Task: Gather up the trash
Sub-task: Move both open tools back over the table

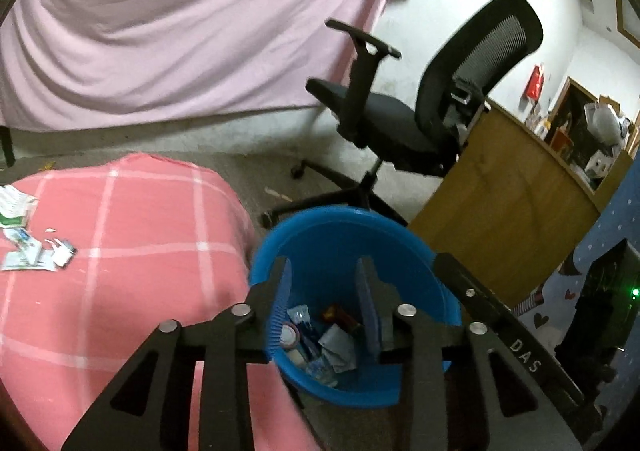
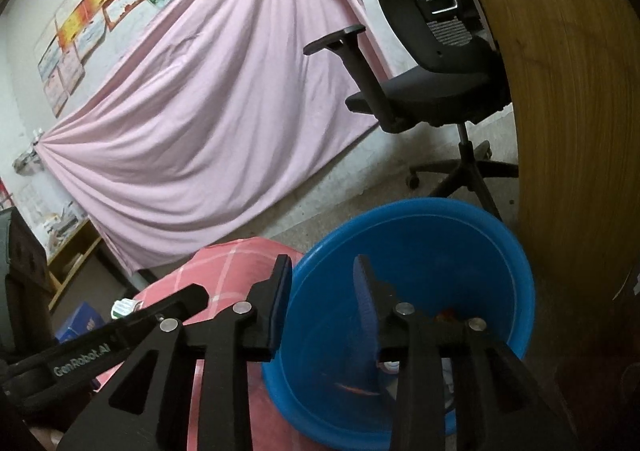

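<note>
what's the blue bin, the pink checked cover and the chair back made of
Blue bin: looks like moulded plastic, smooth with a slight sheen and a thin rolled rim.
Pink checked cover: woven cloth, matte, with soft folds; probably cotton or a blend, hard to tell.
Chair back: grey mesh you can see through, stretched in a black frame that looks like plastic.

We see a blue plastic bin (image 1: pixel 416 247) standing upright on the floor just beside a pink checked bed, its round mouth open. At its bottom lies a heap of trash (image 1: pixel 320 339): crumpled wrappers, a small round lid and a dark red packet. More scraps (image 1: pixel 30 247), torn white and green paper, lie scattered on the bed cover near its left edge, well apart from the bin. From the right wrist view, the bin's (image 2: pixel 460 235) inside looks mostly blurred.
</note>
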`<state>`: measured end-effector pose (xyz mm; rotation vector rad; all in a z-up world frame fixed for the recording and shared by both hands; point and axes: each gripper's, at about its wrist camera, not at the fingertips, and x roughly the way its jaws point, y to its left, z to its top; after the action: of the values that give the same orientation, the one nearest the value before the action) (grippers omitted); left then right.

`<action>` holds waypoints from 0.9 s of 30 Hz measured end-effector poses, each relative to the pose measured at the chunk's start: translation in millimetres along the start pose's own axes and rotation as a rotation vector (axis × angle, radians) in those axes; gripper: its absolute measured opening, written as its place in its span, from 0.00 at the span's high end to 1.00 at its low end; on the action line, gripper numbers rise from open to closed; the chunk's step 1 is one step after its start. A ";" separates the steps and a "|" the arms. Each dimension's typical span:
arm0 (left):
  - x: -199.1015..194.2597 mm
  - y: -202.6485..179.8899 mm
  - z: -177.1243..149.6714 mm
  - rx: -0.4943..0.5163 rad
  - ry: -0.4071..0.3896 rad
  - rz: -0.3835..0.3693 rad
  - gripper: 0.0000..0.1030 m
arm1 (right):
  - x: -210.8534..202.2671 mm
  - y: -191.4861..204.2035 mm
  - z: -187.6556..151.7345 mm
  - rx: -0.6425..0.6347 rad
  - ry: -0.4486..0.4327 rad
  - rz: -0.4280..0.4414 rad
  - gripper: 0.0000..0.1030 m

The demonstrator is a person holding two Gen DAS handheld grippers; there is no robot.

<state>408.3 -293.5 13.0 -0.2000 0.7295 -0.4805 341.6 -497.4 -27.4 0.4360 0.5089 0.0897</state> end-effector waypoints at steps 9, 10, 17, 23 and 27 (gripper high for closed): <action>-71.3 31.5 8.2 0.015 -0.195 0.098 0.34 | -19.9 29.6 8.9 -0.052 -0.116 0.036 0.45; -79.4 35.9 7.2 0.017 -0.217 0.110 0.25 | -22.8 34.2 9.7 -0.056 -0.136 0.045 0.42; -132.8 72.6 -7.9 0.028 -0.390 0.285 0.02 | -33.0 69.5 11.1 -0.075 -0.257 0.100 0.09; -160.6 107.3 -21.3 0.003 -0.473 0.376 0.02 | -34.2 103.1 6.5 -0.132 -0.332 0.132 0.00; -173.8 130.3 -29.2 -0.014 -0.519 0.418 0.02 | -33.2 127.5 -1.6 -0.178 -0.374 0.148 0.00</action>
<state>322.2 -95.4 50.2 -0.1696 0.2514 -0.0146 314.9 -387.7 40.7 0.3054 0.0988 0.1904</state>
